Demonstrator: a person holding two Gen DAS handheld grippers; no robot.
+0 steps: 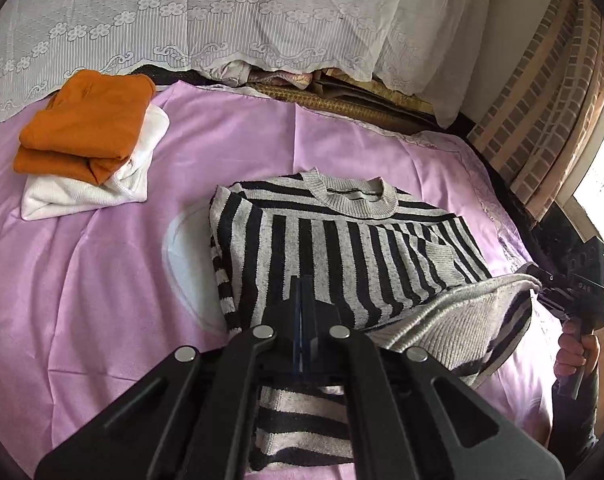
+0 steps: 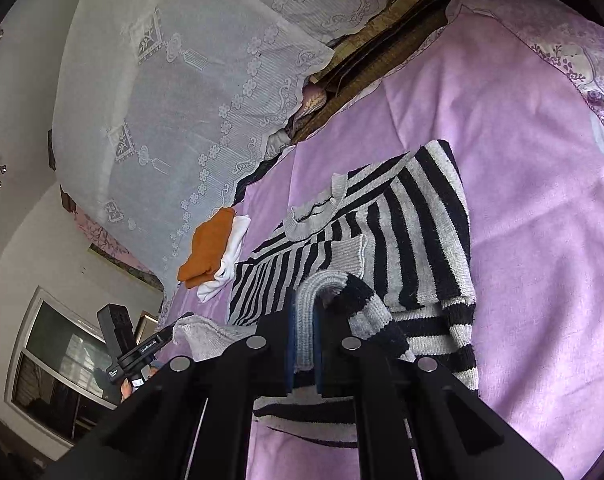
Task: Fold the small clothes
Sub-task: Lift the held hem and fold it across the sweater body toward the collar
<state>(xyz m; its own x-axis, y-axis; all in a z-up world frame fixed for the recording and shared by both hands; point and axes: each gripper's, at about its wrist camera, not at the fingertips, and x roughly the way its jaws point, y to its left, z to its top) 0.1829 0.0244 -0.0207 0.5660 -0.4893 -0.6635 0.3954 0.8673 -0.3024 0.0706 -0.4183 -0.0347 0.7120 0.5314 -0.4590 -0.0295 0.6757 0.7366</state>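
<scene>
The grey-and-black striped knitted sweater (image 1: 342,248) lies collar-away on the lilac satin bedsheet (image 1: 102,280) covering the bed. Both sleeves are already folded across the body, one grey ribbed cuff lying on the chest. The ribbed grey hem is lifted off the sheet and held between the two claws.

Left claw (image 1: 302,300): jaws drawn together on the left end of the hem. Fabric passes beneath and between them, and in the right wrist view the hem edge runs straight into its tips (image 2: 170,330). It is judged to be gripping the sweater.

Right claw (image 2: 304,320): jaws pinched on a doubled fold of the grey ribbed hem, clearly seen between the blue pads. In the left wrist view it (image 1: 542,284) holds the raised right corner of the hem, above the sheet.

Step in hand, by judgement: the bottom-to-top fold, with the hem raised but not yet carried over.

The next move calls for both claws to travel together toward the collar at even height, keeping the hem taut so that the folded sleeves are not dragged out, then to lay the hem down near the neckline.

A folded orange garment (image 1: 86,128) rests on a folded white garment (image 1: 82,196) at the far left of the sheet, well apart. A white lace cover (image 1: 222,20) hangs behind.
</scene>
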